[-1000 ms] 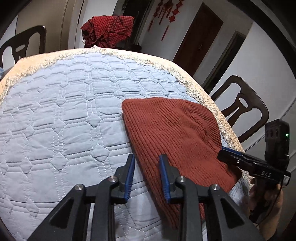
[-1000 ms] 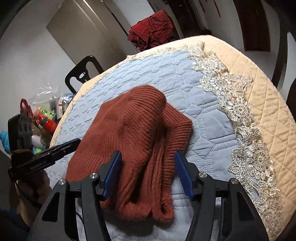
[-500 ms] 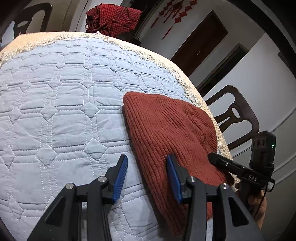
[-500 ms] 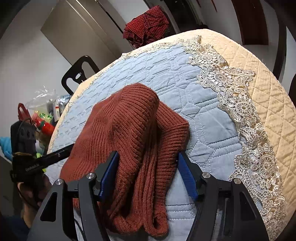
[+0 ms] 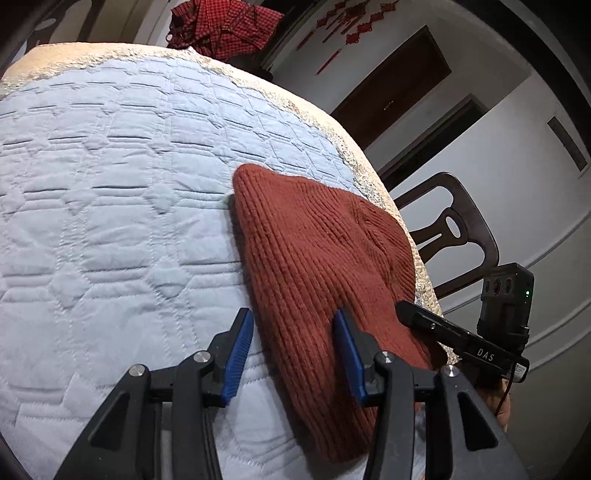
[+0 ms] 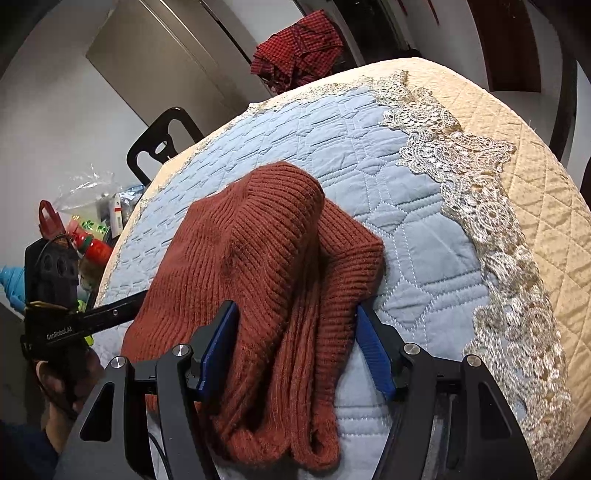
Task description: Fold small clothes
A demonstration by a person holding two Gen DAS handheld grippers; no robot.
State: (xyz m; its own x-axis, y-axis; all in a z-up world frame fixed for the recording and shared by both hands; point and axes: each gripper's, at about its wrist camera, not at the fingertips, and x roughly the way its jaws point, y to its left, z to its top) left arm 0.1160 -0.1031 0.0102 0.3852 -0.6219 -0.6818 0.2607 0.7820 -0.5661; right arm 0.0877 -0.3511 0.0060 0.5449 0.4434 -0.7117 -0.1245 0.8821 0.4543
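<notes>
A rust-red ribbed knit garment (image 5: 317,254) lies bunched on the blue quilted table cover (image 5: 110,192). It also shows in the right wrist view (image 6: 258,280), folded over on itself with a raised hump. My left gripper (image 5: 293,354) is open, its blue-padded jaws straddling the near edge of the knit. My right gripper (image 6: 295,347) is open wide, jaws on either side of the knit's hanging end. Each gripper shows in the other's view: the right one (image 5: 454,336) touching the knit's far side, the left one (image 6: 88,317) at its left edge.
A red checked cloth (image 5: 221,26) is piled beyond the table's far edge. Dark wooden chairs (image 5: 450,236) stand by the table. A lace border (image 6: 491,229) and beige quilting run along the right. Bottles and bags (image 6: 88,229) sit off the left edge.
Both grippers have moved in closer over the knit. The left gripper's jaws have opened wider and now straddle the knit's edge. The right jaws stay open around the hanging end.
</notes>
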